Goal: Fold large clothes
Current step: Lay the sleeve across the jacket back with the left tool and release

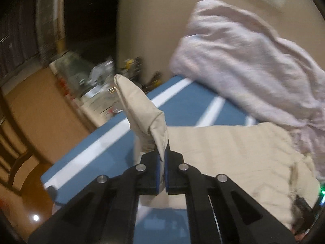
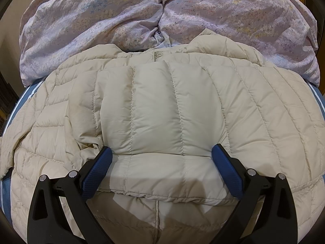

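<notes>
A cream quilted puffer jacket [image 2: 162, 105] lies spread on a blue bed sheet with white stripes [image 2: 24, 95], with one sleeve folded across its front. My right gripper [image 2: 162, 152] is open just above the jacket, its blue pads either side of the folded sleeve's cuff end. My left gripper [image 1: 161, 158] is shut on a corner of the jacket [image 1: 142, 109] and lifts it off the bed; the rest of the jacket [image 1: 233, 152] lies to the right.
A crumpled lilac floral duvet [image 2: 142, 14] is heaped behind the jacket, also in the left wrist view [image 1: 243, 61]. The bed's edge [image 1: 85, 152], a wooden chair [image 1: 14, 158] and cluttered shelves [image 1: 95, 85] lie to the left.
</notes>
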`<state>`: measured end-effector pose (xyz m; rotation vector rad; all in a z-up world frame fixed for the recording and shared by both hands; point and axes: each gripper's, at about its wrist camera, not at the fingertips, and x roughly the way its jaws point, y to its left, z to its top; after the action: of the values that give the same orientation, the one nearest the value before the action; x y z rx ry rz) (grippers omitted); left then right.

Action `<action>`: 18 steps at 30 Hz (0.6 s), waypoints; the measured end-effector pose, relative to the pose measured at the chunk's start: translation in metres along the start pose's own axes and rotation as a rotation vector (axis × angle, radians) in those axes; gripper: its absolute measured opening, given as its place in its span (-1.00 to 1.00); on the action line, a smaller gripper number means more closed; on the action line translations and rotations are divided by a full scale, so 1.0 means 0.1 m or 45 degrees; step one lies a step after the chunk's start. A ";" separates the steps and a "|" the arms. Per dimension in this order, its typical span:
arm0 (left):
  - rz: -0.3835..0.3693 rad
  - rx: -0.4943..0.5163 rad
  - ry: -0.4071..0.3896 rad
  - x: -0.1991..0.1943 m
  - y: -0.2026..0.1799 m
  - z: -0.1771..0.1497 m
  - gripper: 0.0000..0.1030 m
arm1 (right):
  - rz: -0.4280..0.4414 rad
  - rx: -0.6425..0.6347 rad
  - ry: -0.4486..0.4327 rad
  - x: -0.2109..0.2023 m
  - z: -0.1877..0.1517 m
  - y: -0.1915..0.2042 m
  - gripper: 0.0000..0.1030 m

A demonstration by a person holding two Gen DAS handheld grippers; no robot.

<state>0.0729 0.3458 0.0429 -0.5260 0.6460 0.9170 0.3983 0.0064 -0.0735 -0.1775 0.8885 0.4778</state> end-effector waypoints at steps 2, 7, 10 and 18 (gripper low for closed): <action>-0.071 0.043 -0.009 -0.04 -0.28 0.03 -0.94 | 0.003 0.002 0.000 0.00 0.00 0.01 0.95; -0.262 0.149 0.025 -0.05 -1.07 -0.06 -0.94 | 0.001 0.001 0.001 0.00 0.00 0.01 0.96; -0.350 0.224 0.051 -0.04 -1.52 -0.20 -0.94 | 0.003 0.002 0.001 0.00 0.00 0.01 0.96; -0.553 0.373 0.120 -0.12 -2.46 -0.57 -0.94 | -0.020 -0.024 0.030 -0.01 0.01 0.05 0.95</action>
<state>0.2602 0.1763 0.0468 -0.4241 0.7027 0.3820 0.3959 0.0102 -0.0718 -0.2073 0.9050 0.4703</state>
